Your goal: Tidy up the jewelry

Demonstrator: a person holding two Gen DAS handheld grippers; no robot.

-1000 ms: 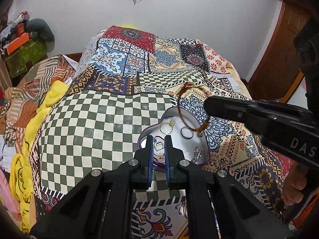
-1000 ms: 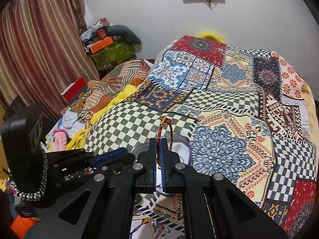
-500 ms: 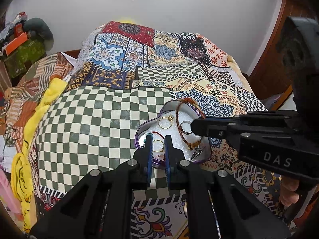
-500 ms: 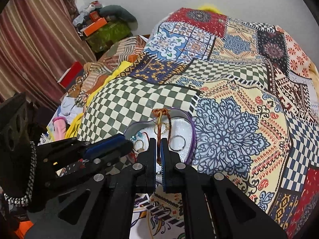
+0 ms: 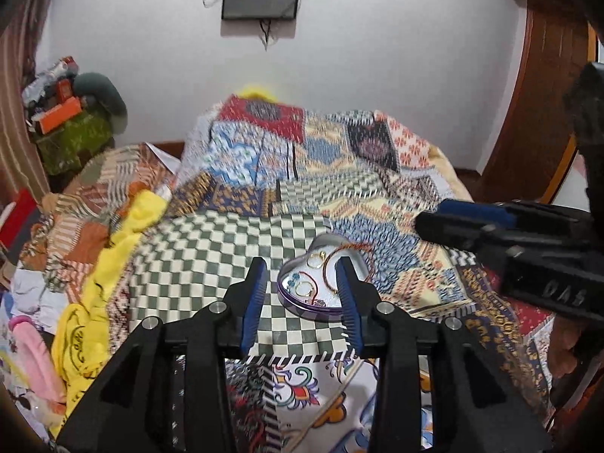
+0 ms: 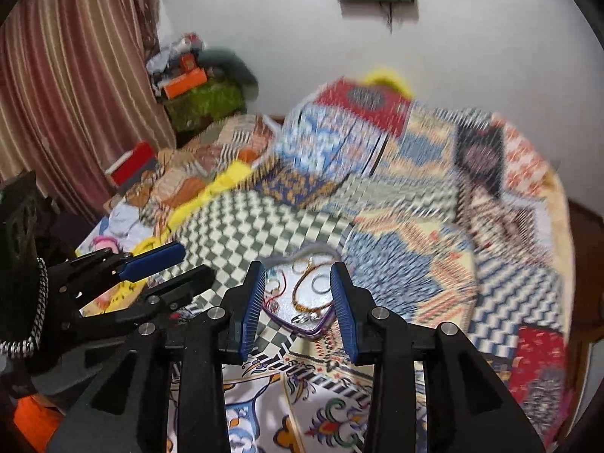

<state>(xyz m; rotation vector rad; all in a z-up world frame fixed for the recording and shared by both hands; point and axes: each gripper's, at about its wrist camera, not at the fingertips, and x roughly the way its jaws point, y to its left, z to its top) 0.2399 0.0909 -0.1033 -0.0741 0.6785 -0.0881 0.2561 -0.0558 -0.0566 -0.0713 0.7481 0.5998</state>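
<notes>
A heart-shaped silver tin with a purple rim (image 5: 302, 306) lies on the patchwork bedspread, holding several rings and a red-gold thread bracelet (image 5: 332, 271). My left gripper (image 5: 302, 294) is open and empty, its fingers on either side of the tin in view, a little above and short of it. My right gripper (image 6: 298, 294) is open and empty just above the tin (image 6: 307, 330); the bracelet (image 6: 305, 294) lies inside. The right gripper also shows at the right of the left wrist view (image 5: 464, 222).
The bed is covered by a patchwork spread with a green checked patch (image 5: 211, 256). Yellow cloth and loose clothes (image 5: 113, 249) lie along its left side. Boxes (image 5: 64, 113) are piled in the far left corner. A wooden door frame (image 5: 543, 113) stands at the right.
The right gripper lowered the bracelet into the tin, opened and let it go. The left gripper opened too. Both grippers pulled back and up from the tin.
</notes>
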